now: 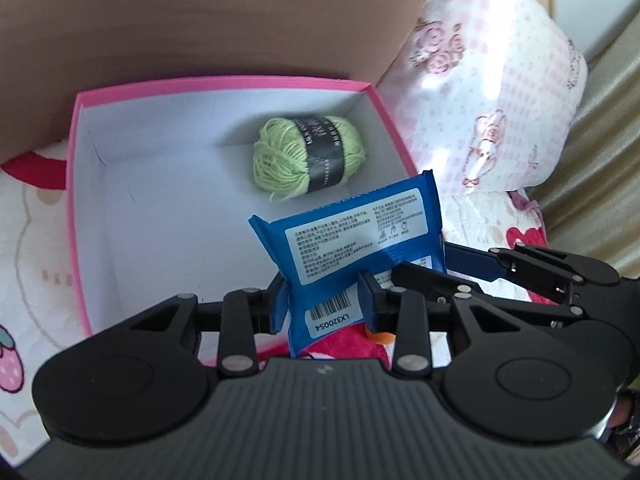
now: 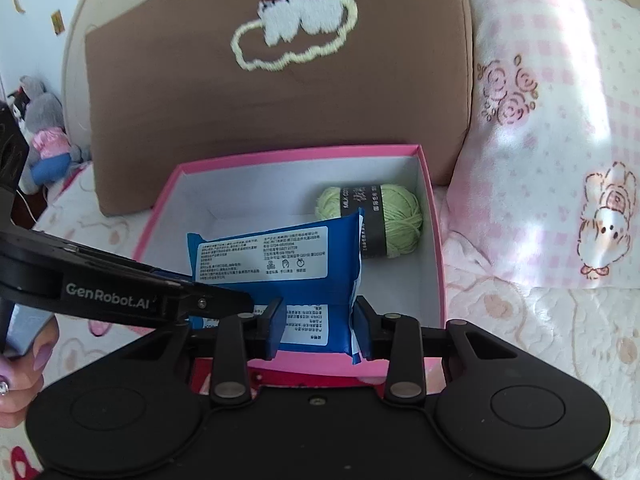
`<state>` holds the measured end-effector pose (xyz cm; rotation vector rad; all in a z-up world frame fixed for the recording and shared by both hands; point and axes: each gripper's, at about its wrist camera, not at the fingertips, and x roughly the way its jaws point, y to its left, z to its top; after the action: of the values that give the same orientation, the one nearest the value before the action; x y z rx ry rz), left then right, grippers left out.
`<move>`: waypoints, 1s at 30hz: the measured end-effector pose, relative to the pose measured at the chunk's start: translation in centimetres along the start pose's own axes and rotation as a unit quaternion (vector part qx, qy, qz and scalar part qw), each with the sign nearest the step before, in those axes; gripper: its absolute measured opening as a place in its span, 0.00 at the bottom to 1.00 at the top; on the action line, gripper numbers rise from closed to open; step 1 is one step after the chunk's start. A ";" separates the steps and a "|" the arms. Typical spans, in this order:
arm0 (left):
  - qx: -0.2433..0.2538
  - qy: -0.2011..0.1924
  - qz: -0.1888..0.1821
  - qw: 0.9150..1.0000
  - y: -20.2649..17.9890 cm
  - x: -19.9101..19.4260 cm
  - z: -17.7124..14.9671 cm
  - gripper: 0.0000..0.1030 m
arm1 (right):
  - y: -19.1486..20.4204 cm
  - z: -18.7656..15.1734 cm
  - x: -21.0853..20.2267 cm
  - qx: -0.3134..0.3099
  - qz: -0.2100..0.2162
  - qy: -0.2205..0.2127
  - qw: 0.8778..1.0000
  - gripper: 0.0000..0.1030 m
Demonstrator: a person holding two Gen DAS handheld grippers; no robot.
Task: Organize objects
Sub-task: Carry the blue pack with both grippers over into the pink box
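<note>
Pink box [image 1: 224, 85] holds green yarn [image 1: 308, 156]; blue packet [image 1: 352, 232] hangs above.

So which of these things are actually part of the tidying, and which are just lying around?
In the job:
blue plastic wipes packet
pink cardboard box
green yarn ball
left gripper
right gripper

Lying about:
brown cushion
pink checked pillow
grey plush toy

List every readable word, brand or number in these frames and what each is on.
"LX320054", under a barcode, on the blue packet.
"GenRobot.AI" on the left gripper.
"MILK CO…", cut off, on the green yarn ball band.
The packet's white label print and the band's remaining characters are too small to read.
</note>
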<state>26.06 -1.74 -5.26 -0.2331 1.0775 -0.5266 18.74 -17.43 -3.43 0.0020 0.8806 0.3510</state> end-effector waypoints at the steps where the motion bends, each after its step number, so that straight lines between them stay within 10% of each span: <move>1: -0.003 0.002 0.000 1.000 0.3 0.6 0.2 0.33 | -0.2 0.1 0.5 0.001 -0.001 0.003 1.000 0.39; 30: -0.107 0.060 -0.013 0.992 5.1 9.3 3.2 0.38 | -0.5 0.8 8.1 -0.062 -0.059 0.042 0.995 0.39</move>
<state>33.81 -2.45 -13.20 -0.4077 1.2514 -0.4515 24.22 -15.39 -9.10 -0.1799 0.9372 0.2961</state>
